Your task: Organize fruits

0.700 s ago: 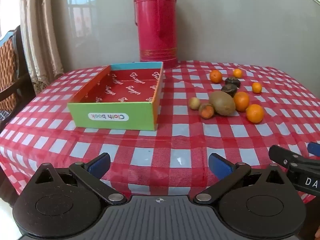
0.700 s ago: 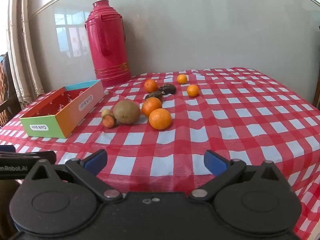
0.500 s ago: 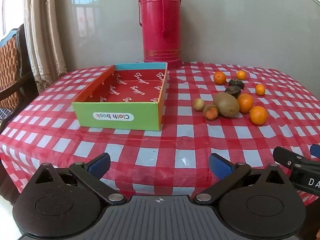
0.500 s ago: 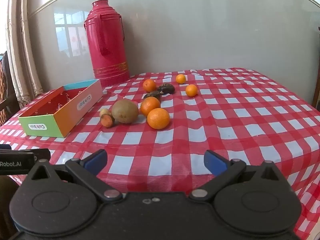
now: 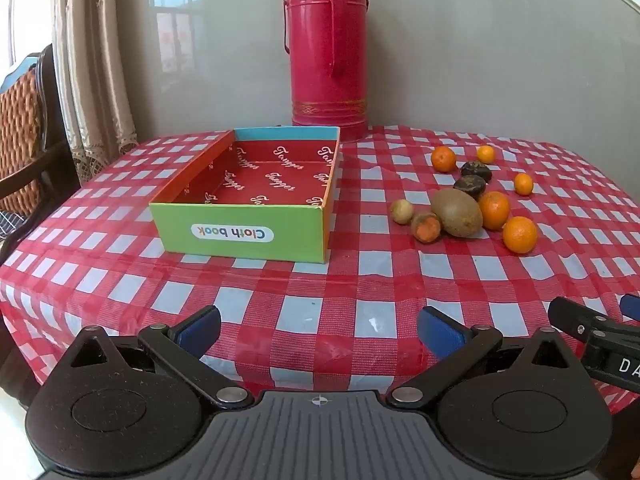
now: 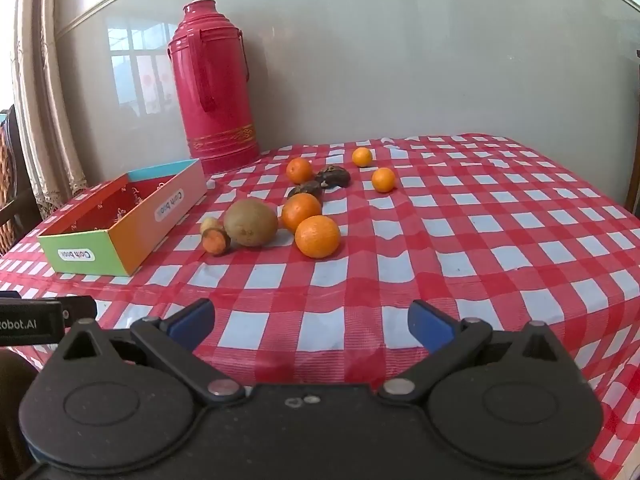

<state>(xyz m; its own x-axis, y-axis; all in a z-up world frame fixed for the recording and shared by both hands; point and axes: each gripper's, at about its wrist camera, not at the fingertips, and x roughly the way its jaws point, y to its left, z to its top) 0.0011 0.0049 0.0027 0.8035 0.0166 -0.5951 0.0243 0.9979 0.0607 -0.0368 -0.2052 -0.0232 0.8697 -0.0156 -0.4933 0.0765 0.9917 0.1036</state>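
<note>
A cluster of fruit lies on the checked tablecloth right of an open cardboard box [image 5: 240, 236] [image 6: 120, 236] with a red lining and nothing in it. Nearest is a large orange [image 5: 519, 234] [image 6: 317, 236], beside a second orange [image 5: 494, 210] [image 6: 301, 212], a brown kiwi [image 5: 457, 212] [image 6: 250, 222] and a small cut fruit [image 5: 426, 227] [image 6: 215, 241]. Two dark fruits [image 5: 469, 186] [image 6: 333, 176] and small tangerines [image 5: 523, 183] [image 6: 383, 179] lie farther back. My left gripper [image 5: 320, 326] and right gripper [image 6: 312, 322] hover open over the table's near edge, nothing between their fingers.
A tall red thermos [image 5: 329, 46] [image 6: 216, 88] stands at the back by the wall, behind the box. A chair [image 5: 24, 128] and curtain [image 5: 92, 60] are at the left. The other gripper's tip [image 5: 592, 336] pokes in at the right edge of the left wrist view.
Both views have tilted and pulled back slightly, so the box and fruit sit a little lower and farther in frame. Both grippers stay open and nothing on the table moved.
</note>
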